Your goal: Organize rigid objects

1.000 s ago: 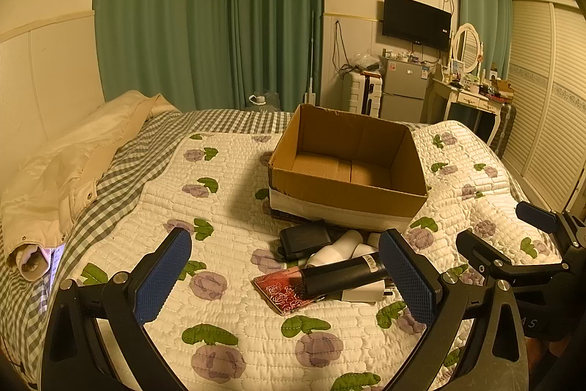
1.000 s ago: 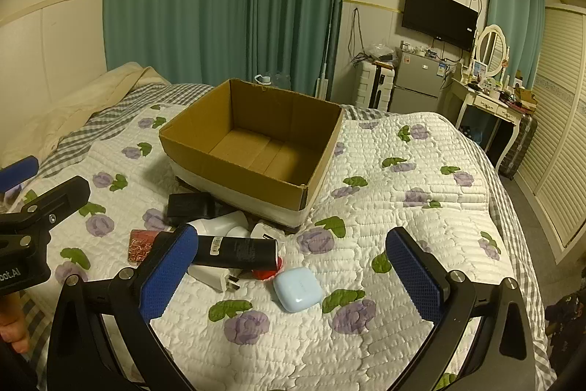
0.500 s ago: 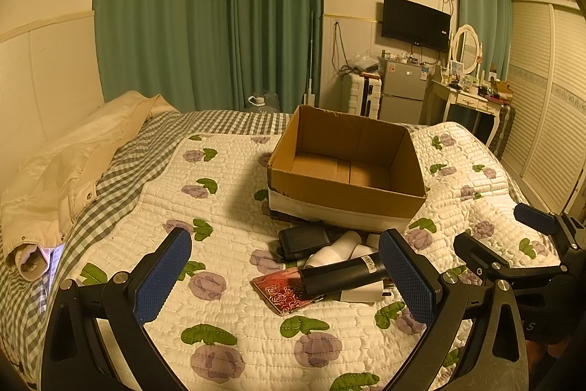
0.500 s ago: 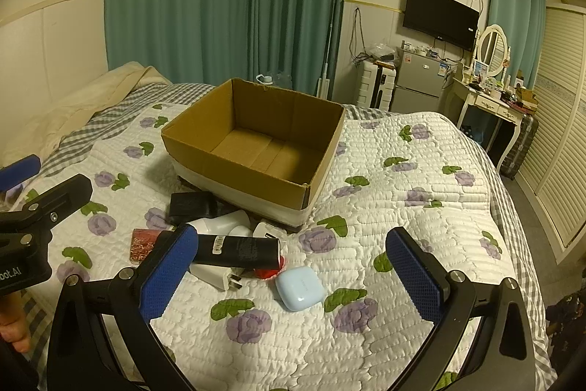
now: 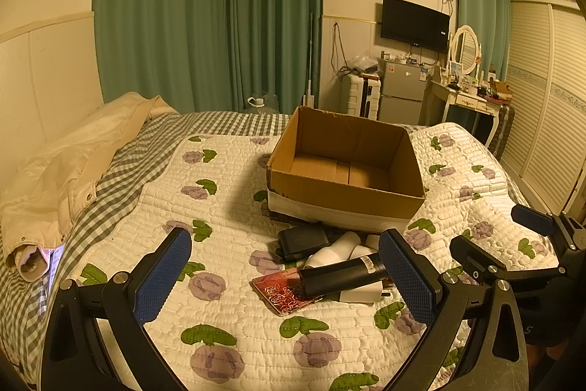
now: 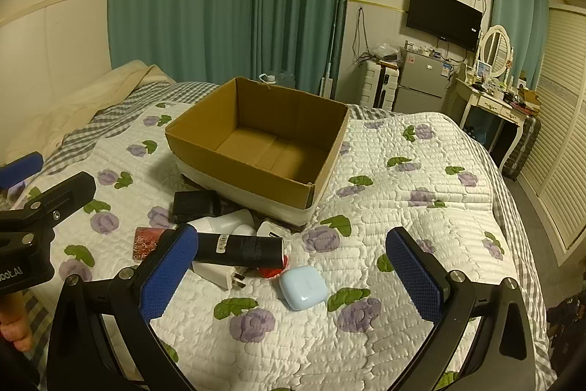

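An open, empty cardboard box (image 5: pixel 348 171) (image 6: pixel 256 149) sits on the quilted bed. In front of it lies a heap: a black tube (image 5: pixel 340 277) (image 6: pixel 238 250), a red patterned card (image 5: pixel 285 292) (image 6: pixel 144 240), a black wallet (image 5: pixel 302 239) (image 6: pixel 194 202), white bottles (image 5: pixel 337 248) (image 6: pixel 227 220), a white charger (image 6: pixel 216 273) and a light blue earbud case (image 6: pixel 302 286). My left gripper (image 5: pixel 285 277) is open and empty, just before the heap. My right gripper (image 6: pixel 289 272) is open and empty, above the blue case.
A cream jacket (image 5: pixel 69 167) lies at the bed's left side on the checked sheet. Green curtains, a small fridge (image 5: pixel 401 94), a dressing table (image 5: pixel 472 94) and a shuttered wardrobe stand beyond the bed. The right gripper (image 5: pixel 531 244) shows in the left wrist view.
Both grippers have crept slightly forward toward the heap and box. Both stay open and nothing on the bed has moved.
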Tool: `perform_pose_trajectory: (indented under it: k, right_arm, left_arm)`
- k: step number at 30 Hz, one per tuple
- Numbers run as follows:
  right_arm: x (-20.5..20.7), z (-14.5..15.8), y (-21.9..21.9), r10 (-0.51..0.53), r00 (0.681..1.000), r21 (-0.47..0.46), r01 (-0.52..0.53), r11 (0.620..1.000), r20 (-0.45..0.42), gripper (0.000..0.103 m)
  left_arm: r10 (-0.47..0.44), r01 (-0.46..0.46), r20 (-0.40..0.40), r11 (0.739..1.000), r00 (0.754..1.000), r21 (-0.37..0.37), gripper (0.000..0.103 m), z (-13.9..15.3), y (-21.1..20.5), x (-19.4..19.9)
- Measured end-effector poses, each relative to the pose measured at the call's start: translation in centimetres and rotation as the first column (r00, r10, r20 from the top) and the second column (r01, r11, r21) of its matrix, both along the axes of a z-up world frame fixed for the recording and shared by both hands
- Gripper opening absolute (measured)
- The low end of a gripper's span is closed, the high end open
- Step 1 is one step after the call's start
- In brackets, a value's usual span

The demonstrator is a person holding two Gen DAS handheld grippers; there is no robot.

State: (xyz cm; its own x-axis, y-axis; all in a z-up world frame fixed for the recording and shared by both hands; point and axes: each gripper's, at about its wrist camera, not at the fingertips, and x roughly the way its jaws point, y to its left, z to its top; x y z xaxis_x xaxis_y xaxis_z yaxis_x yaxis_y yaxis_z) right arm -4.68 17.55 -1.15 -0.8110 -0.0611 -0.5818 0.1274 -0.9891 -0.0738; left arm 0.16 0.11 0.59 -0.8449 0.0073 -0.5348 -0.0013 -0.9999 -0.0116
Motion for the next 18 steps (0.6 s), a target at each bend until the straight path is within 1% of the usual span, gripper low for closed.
perform_pose_trajectory:
  k: [10,13,14,16,17,18]
  right_arm:
    - [-0.3,-0.1,0.1,0.007,1.000,0.013,-0.008,1.000,0.009,0.103]
    - [-1.5,-0.7,0.6,0.006,1.000,0.044,-0.006,0.999,0.021,0.103]
    - [-1.9,-1.2,0.8,0.002,1.000,0.060,-0.004,0.998,0.031,0.103]
    - [-3.4,-2.7,1.3,-0.006,0.996,0.072,-0.001,0.997,0.089,0.098]
    - [-4.0,-3.5,1.7,-0.005,0.992,0.054,-0.002,0.999,0.127,0.094]
    - [-4.5,-4.4,2.0,-0.001,0.987,0.030,-0.004,1.000,0.162,0.092]
  left_arm:
    - [0.000,0.000,0.006,1.000,1.000,0.002,0.103,0.0,0.1,-0.1]
    - [0.002,-0.002,0.019,1.000,1.000,0.003,0.103,-0.6,0.0,-0.5]
    - [0.005,-0.005,0.030,1.000,1.000,0.000,0.103,-0.9,0.0,-0.8]
    - [0.006,-0.006,0.047,1.000,0.999,-0.004,0.103,-1.8,-0.1,-1.2]
    - [0.006,-0.006,0.057,1.000,0.998,-0.006,0.103,-2.1,0.0,-1.5]
    - [0.006,-0.006,0.066,1.000,0.998,-0.010,0.103,-2.6,0.0,-1.7]
